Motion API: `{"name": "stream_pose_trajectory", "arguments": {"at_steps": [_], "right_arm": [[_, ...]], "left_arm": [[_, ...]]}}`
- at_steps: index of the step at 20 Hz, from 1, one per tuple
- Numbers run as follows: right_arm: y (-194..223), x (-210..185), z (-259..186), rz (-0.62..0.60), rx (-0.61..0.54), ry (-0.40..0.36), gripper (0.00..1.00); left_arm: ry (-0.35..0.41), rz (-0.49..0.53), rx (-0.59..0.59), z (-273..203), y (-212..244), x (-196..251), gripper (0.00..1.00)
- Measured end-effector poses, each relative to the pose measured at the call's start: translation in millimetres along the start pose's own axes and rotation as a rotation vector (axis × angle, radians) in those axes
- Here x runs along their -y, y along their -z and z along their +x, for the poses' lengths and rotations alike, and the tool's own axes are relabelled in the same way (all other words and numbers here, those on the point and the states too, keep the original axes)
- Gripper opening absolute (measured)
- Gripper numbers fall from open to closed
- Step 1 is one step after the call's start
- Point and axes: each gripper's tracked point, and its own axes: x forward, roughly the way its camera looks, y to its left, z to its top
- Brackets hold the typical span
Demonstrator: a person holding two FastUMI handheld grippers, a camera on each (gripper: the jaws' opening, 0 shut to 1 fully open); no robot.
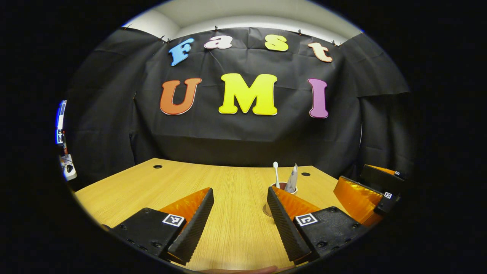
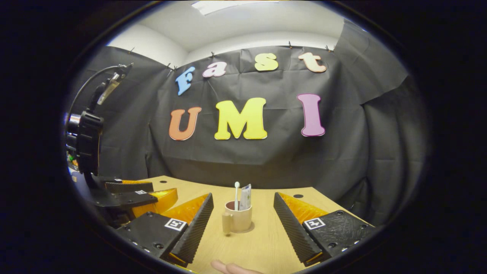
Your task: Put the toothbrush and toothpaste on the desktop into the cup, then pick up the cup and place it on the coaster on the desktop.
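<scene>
A cream cup (image 2: 239, 220) with a side handle stands upright on a brown coaster (image 2: 252, 229) on the wooden desk. A white toothbrush (image 2: 236, 194) and a toothpaste tube (image 2: 246, 197) stick up out of it. My right gripper (image 2: 243, 195) is open, its fingers either side of the cup and clear of it. My left gripper (image 1: 240, 190) is open over bare desk. In the left gripper view its right finger hides most of the cup (image 1: 282, 185); the toothbrush (image 1: 276, 173), toothpaste (image 1: 292, 178) and coaster (image 1: 265, 210) edge show.
The desk (image 1: 228, 213) has cable holes (image 1: 157, 166) at the back corners. The right gripper (image 1: 361, 192) shows at the right of the left gripper view; the left gripper (image 2: 131, 193) shows at the left of the right gripper view. A fingertip (image 2: 228, 268) shows at the bottom edge.
</scene>
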Motion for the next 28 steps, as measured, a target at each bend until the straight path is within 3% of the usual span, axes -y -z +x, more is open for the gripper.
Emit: {"name": "stream_pose_trajectory", "arguments": {"at_steps": [10, 28], "right_arm": [[1.5, -6.8, 0.4, -0.034, 0.003, -0.007, 0.96], [0.5, -3.2, 0.0, -0.034, 0.005, 0.000, 0.95]], "left_arm": [[0.027, 0.017, 0.024, -10.6, -4.2, 5.4, 0.90], [0.001, 0.038, 0.039, -7.7, -1.6, -2.5, 0.90]]}}
